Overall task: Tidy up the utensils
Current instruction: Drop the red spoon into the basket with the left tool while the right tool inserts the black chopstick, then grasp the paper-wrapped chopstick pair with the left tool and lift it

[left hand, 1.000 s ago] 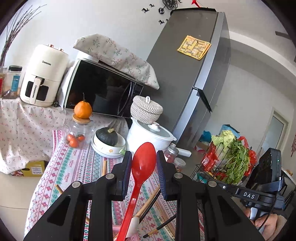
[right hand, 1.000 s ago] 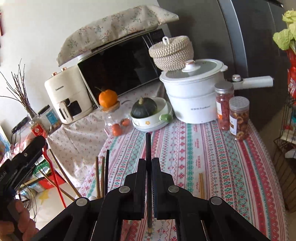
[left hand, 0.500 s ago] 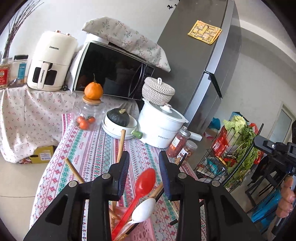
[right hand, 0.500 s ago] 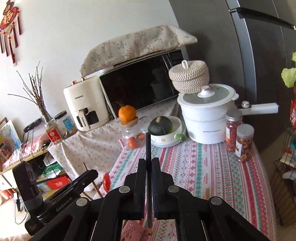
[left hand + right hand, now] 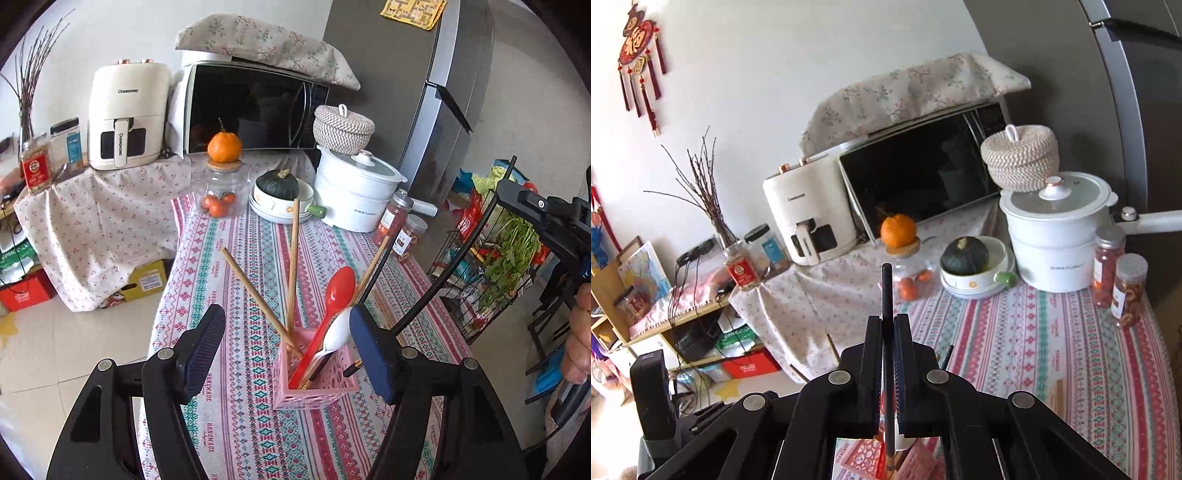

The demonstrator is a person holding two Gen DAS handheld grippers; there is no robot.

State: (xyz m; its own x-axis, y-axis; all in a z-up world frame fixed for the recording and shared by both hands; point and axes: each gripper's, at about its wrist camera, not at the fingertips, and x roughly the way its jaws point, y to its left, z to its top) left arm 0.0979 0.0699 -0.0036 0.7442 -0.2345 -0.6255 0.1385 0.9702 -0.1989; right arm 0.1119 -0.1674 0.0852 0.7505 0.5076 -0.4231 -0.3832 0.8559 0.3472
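Observation:
A pink perforated holder (image 5: pixel 317 380) stands on the patterned tablecloth. It holds a red spoon (image 5: pixel 334 299), a white spoon (image 5: pixel 338 334) and wooden chopsticks (image 5: pixel 293 266). My left gripper (image 5: pixel 286 350) is open and empty, its jaws either side of the holder. My right gripper (image 5: pixel 888 326) is shut on a black chopstick (image 5: pixel 887 291), held upright over the holder (image 5: pixel 916 463). The same chopstick (image 5: pixel 454 266) shows in the left wrist view, slanting down beside the holder.
At the table's far end stand a white pot (image 5: pixel 356 192), a bowl with a squash (image 5: pixel 279 194), a glass jar (image 5: pixel 221 192) and two snack jars (image 5: pixel 402 225). A wire vegetable rack (image 5: pixel 491 254) is at the right. A wooden chopstick pair (image 5: pixel 1058 400) lies on the cloth.
My left gripper has let go of the red spoon, opened wide and drawn back; the spoon now rests in the holder. My right gripper has carried the black chopstick over the holder.

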